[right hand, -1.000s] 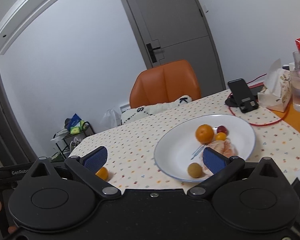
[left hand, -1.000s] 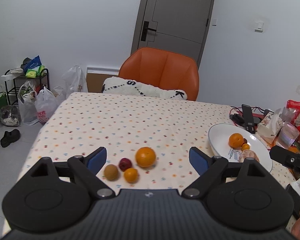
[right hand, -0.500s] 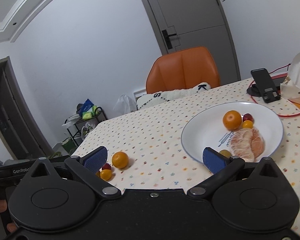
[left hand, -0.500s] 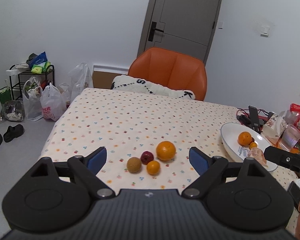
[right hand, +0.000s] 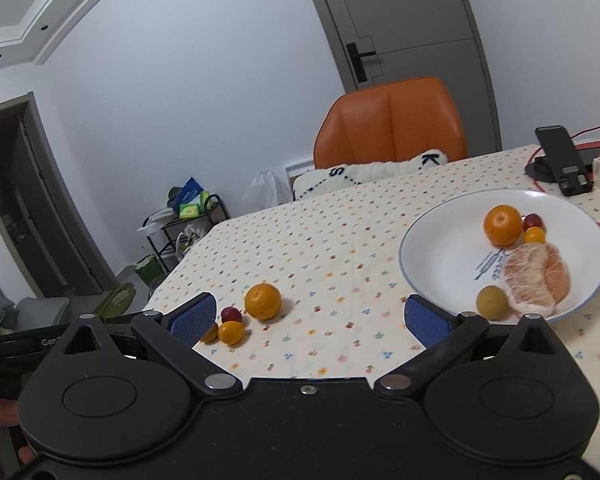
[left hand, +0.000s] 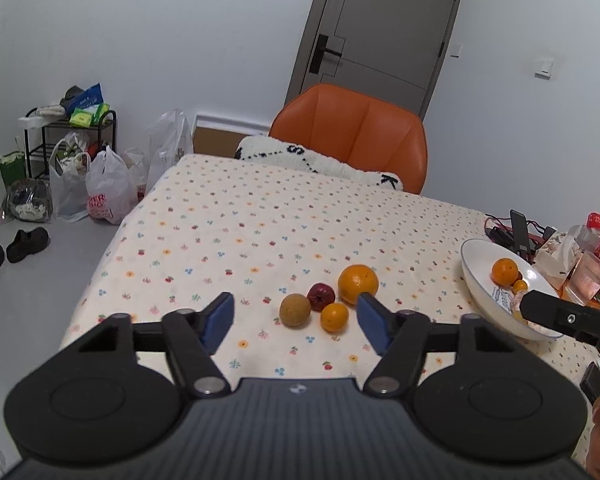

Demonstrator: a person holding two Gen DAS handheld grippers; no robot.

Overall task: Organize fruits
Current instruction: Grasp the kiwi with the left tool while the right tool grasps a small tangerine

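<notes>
Both tools held above the near edge of the worktop (left hand: pixel 260 216), which is covered by a flower-print cloth. The left gripper (left hand: pixel 292 320) has its jaws wide apart and empty, framing a cluster of four loose fruits a little in from the near edge: a large orange (left hand: pixel 358 284), a dark red fruit (left hand: pixel 321 296), a small orange citrus (left hand: pixel 334 317) and a round brown fruit (left hand: pixel 295 310). The four lie close together, some apparently touching. The right gripper (right hand: pixel 306 316) likewise has its jaws apart and holds nothing. Just ahead of it, toward the right edge of the worktop, stands a white plate (right hand: pixel 440 256) that already carries an orange (right hand: pixel 502 225), a red fruit (right hand: pixel 533 221), a small yellow-orange fruit (right hand: pixel 535 235), a yellow-brown fruit (right hand: pixel 492 302) and peeled citrus segments (right hand: pixel 538 276).

Judged handling: the loose fruits are light, firm and round, so they will roll if nudged. Each is best taken across its widest part, with the pads on opposite sides and only moderate squeeze. The large orange looks close to the span of the jaws. The small fruits, being crowded, are best approached from the open side of the cluster, the brown fruit or the small citrus first.
</notes>
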